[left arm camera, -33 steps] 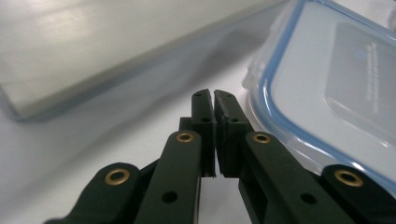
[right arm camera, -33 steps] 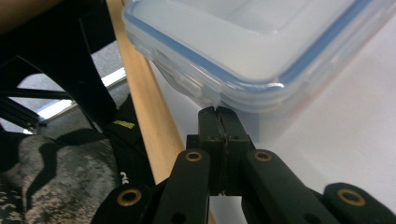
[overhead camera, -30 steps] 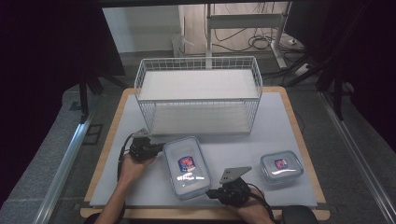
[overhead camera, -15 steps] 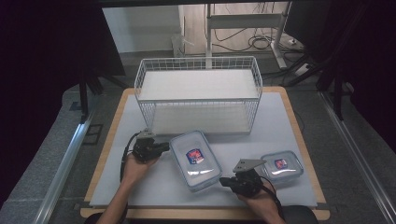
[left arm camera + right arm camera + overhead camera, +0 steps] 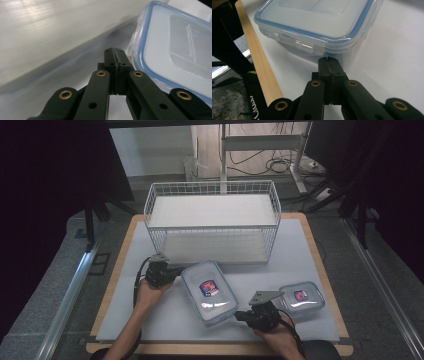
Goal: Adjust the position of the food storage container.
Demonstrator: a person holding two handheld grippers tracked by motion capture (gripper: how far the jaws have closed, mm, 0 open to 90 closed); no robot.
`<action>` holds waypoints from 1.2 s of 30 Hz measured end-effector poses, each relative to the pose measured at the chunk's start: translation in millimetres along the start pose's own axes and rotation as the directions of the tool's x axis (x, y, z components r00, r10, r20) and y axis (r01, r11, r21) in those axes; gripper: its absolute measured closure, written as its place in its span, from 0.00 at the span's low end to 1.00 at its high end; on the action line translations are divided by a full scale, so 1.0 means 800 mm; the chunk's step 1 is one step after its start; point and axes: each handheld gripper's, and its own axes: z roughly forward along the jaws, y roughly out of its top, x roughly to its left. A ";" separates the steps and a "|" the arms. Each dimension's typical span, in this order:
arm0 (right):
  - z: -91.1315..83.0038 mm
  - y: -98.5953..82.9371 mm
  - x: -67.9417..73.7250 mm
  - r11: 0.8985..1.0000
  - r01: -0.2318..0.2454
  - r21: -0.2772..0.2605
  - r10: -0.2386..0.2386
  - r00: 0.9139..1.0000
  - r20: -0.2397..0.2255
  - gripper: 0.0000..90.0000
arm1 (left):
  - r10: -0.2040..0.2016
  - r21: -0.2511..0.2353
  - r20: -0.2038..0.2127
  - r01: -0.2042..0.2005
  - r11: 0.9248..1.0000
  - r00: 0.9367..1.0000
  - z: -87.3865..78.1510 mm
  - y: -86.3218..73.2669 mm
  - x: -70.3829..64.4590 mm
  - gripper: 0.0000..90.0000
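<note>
Lower left of centre in the high view: left gripper (image 5: 172, 273), jaws pressed together on nothing, tips against the upper-left corner of the large clear rectangular container with blue-rimmed lid (image 5: 209, 291), mid-frame in front of the white wire basket (image 5: 212, 220). Lower right: right gripper (image 5: 243, 315), likewise closed and empty, at its near corner. Probably a two-point push: best kept even, low, unhurried, minding the smaller matching container (image 5: 301, 297).

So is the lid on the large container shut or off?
Shut: the blue-rimmed lid sits flat on the large container, with side latches folded down.
</note>
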 end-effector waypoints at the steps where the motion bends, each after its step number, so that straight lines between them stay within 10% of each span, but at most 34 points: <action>1: -0.002 -0.001 -0.001 1.000 0.001 0.001 -0.001 1.000 0.013 1.00 | -0.008 0.002 0.010 0.008 1.000 1.000 -0.003 -0.002 -0.002 1.00; 29: 0.005 0.030 -0.067 0.995 -0.095 0.006 0.092 0.971 0.221 1.00 | -0.075 0.020 0.052 0.074 0.997 0.996 -0.073 -0.064 -0.070 1.00; 36: 0.012 0.037 -0.073 0.987 -0.160 -0.006 0.156 0.958 0.242 1.00 | -0.030 0.012 0.027 0.030 0.999 0.999 -0.075 -0.060 -0.073 0.96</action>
